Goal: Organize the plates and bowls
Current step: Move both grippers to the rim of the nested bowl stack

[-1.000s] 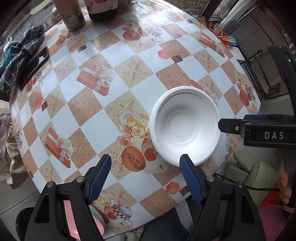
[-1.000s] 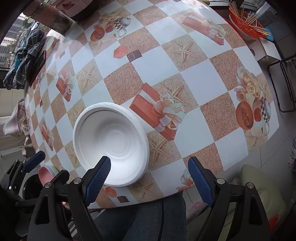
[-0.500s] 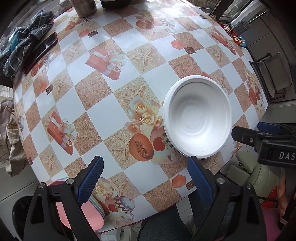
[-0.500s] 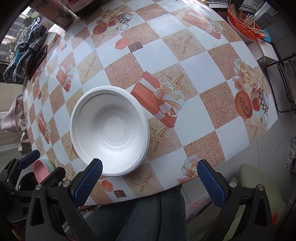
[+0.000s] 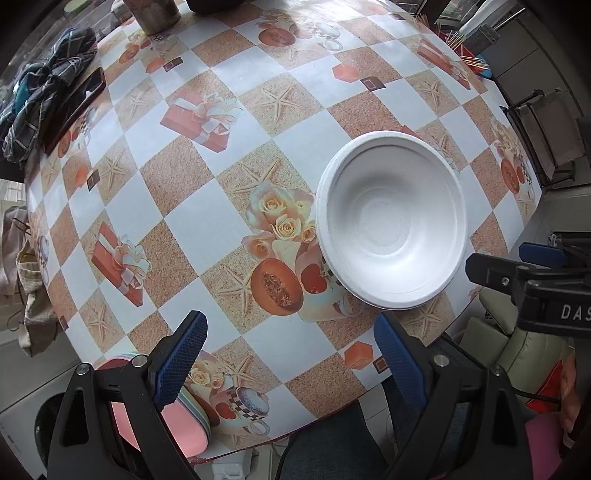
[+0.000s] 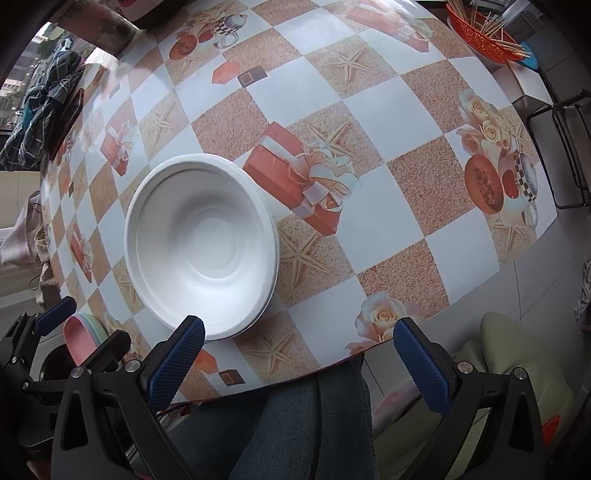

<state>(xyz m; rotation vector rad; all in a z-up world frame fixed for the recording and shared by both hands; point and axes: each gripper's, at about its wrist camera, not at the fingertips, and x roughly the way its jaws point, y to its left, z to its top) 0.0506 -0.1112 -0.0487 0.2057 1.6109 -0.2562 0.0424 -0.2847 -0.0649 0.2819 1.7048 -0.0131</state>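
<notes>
A white bowl (image 5: 391, 218) sits upright near the front edge of the patterned table (image 5: 207, 221); its rim looks layered, like a stack. It also shows in the right wrist view (image 6: 201, 245). A stack of pastel plates, pink on top (image 5: 184, 417), lies at the table's front left corner, also in the right wrist view (image 6: 79, 338). My left gripper (image 5: 291, 363) is open and empty, above the front edge. My right gripper (image 6: 299, 363) is open and empty, just off the table's edge, right of the bowl.
A dark plaid cloth (image 5: 40, 99) and a black phone (image 5: 75, 109) lie at the far left. A brown cylinder (image 5: 151, 14) stands at the back. A red basket of sticks (image 6: 484, 35) sits beyond the far right edge. A chair frame (image 6: 569, 147) stands right.
Both grippers have pulled back and up from the bowl toward the table's front edge. The bowl stays in place. Both stay open.
</notes>
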